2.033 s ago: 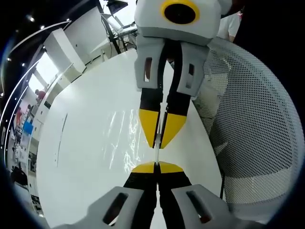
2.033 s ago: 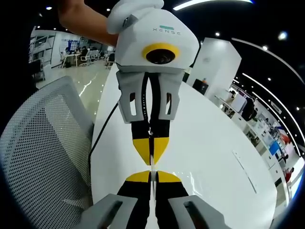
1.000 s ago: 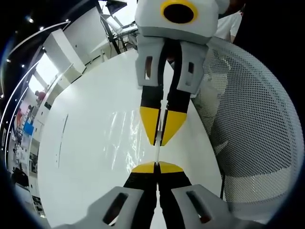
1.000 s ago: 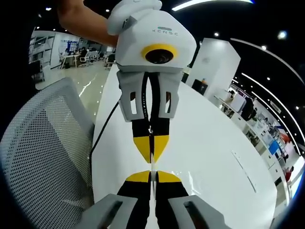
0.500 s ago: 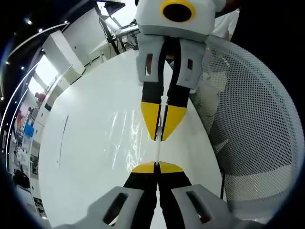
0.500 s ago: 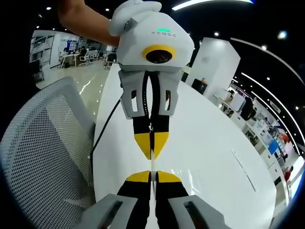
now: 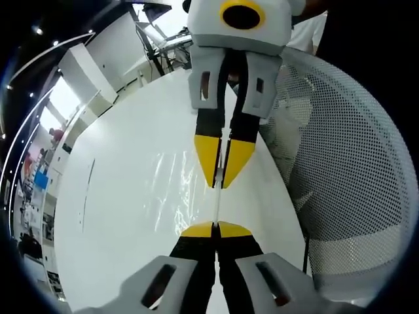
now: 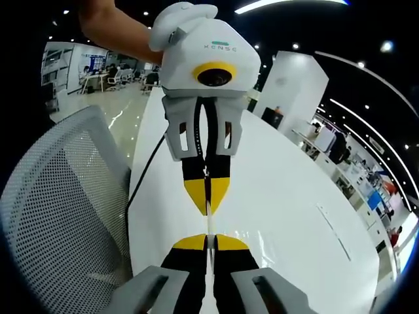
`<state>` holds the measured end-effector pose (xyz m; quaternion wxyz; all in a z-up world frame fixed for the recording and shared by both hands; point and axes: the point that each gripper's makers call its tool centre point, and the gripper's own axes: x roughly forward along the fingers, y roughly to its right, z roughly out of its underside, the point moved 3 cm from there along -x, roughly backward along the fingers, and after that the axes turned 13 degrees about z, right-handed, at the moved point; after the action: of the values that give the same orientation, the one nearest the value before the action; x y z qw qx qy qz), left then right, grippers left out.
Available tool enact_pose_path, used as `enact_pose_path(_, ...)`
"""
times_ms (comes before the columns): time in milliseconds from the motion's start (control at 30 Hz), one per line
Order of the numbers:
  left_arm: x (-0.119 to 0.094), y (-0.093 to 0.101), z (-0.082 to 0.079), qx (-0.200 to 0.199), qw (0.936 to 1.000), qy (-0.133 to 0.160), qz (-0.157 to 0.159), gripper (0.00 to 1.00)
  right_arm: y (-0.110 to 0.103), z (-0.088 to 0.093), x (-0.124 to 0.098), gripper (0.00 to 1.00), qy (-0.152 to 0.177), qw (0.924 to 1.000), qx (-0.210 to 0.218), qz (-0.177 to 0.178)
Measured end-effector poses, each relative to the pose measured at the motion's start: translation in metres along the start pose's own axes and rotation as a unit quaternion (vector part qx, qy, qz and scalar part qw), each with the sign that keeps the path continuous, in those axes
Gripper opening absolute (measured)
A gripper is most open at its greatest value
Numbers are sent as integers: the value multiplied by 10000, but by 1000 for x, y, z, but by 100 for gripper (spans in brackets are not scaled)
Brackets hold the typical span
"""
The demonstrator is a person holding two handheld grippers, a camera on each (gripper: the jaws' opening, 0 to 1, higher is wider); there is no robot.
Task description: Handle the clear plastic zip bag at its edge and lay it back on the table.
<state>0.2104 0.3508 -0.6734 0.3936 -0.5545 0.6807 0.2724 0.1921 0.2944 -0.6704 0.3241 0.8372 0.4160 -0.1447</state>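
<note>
In the left gripper view, the left gripper (image 7: 215, 230) rises from the bottom centre with its yellow-tipped jaws pressed together on the thin white edge strip of the clear plastic zip bag (image 7: 175, 190). That strip runs straight up the frame to the right gripper (image 7: 222, 178), which comes down from the top centre with its own yellow tips pinched on the same edge. Between the two grippers the edge is pulled taut. The rest of the bag spreads to the left of the strip as a glossy, wrinkled film over the white table (image 7: 118, 216); whether the film rests on the table or hangs just above it is hard to tell from the glare. A white mesh chair (image 7: 347, 190) fills the right side of the frame, beside the table's edge.

In the right gripper view the arrangement is mirrored: the right gripper (image 8: 207, 242) closes on the strip at the bottom centre, and the left gripper (image 8: 205, 196) grips it from above, held by a person's hand (image 8: 118, 29) at the upper left. The mesh chair sits at the lower left, and a dark cable (image 8: 141, 180) runs along the table's near edge (the open office floor lies behind, at the upper left).
</note>
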Motion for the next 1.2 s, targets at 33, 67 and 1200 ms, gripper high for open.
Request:
enact_pose_path(33, 0, 0, 0, -3, 10000, 1, 0, 0, 0, 0, 0, 0, -2, 10000, 9, 3)
enact_pose_path(67, 0, 0, 0, -1, 10000, -5, -5, 0, 0, 0, 0, 0, -4, 10000, 5, 5)
enact_pose_path(1200, -2, -2, 4, -36, 10000, -87, -20, 0, 5, 9, -7, 0, -44, 9999, 104, 108)
